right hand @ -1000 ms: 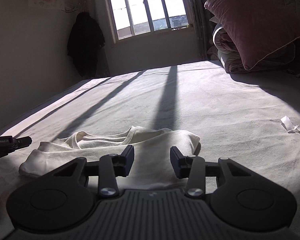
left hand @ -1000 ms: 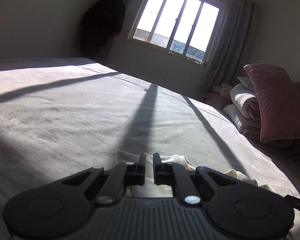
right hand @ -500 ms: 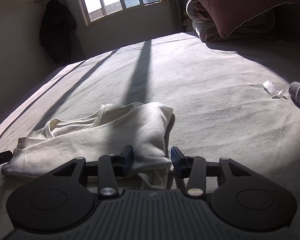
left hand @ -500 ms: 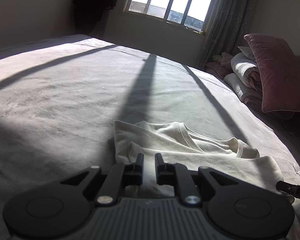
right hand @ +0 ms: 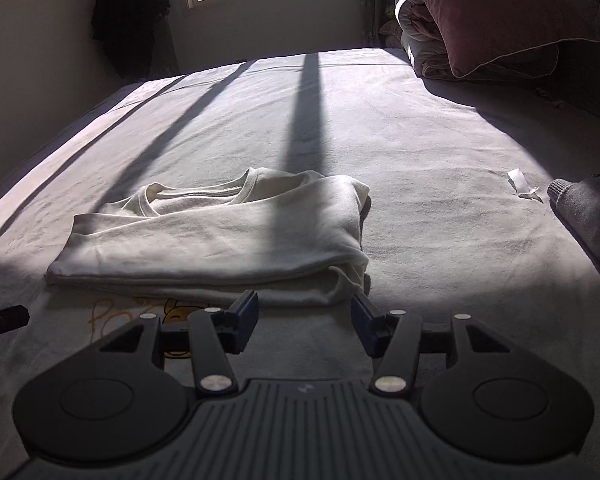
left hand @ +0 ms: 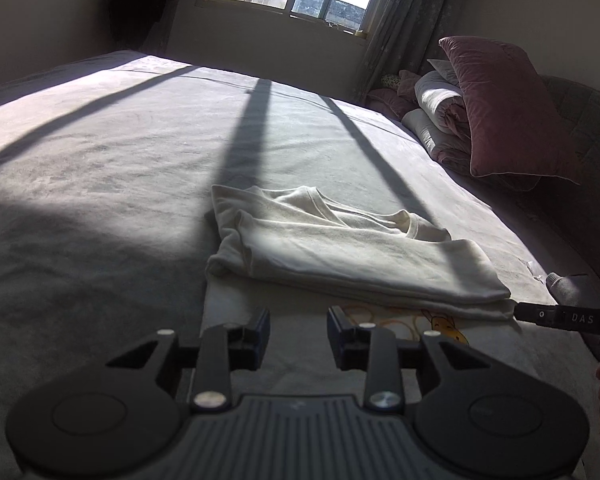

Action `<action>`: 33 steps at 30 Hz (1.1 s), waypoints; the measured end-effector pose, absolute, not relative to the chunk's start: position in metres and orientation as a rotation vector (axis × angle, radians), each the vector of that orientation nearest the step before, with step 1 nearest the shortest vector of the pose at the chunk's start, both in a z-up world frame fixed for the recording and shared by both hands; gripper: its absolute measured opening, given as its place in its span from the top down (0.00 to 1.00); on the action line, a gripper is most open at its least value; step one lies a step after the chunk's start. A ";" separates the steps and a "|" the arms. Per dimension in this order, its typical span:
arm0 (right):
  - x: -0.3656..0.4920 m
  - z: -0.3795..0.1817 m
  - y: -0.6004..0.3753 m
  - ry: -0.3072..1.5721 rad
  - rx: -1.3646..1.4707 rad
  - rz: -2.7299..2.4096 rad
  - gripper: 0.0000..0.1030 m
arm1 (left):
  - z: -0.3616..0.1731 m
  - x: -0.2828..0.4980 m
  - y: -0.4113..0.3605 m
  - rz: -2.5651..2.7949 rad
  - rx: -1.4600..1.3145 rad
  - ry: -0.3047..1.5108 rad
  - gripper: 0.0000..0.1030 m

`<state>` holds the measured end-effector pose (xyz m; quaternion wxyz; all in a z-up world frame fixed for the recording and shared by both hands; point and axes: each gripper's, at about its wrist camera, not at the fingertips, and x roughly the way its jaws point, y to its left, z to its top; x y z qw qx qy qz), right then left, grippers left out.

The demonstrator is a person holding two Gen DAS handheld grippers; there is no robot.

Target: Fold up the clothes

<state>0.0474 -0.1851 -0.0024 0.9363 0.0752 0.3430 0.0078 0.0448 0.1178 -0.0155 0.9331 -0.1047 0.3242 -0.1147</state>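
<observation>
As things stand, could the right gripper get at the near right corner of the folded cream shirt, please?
Probably yes. The right gripper hangs open just short of the cream shirt, whose near right corner lies almost between the fingers, and only bare bed surrounds it.
</observation>
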 end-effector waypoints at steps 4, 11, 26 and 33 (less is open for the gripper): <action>0.024 -0.003 -0.187 0.775 0.197 0.037 0.46 | -0.021 0.016 0.128 -0.255 -0.184 0.703 0.69; -0.024 -0.002 -0.201 0.872 0.281 0.046 0.46 | -0.014 -0.026 0.164 -0.242 -0.188 0.765 0.69; -0.132 -0.012 -0.233 0.964 0.437 0.076 0.46 | -0.027 -0.085 0.206 -0.354 -0.405 0.985 0.69; -0.157 -0.025 -0.246 0.998 0.521 0.127 0.53 | -0.033 -0.097 0.199 -0.389 -0.374 1.005 0.69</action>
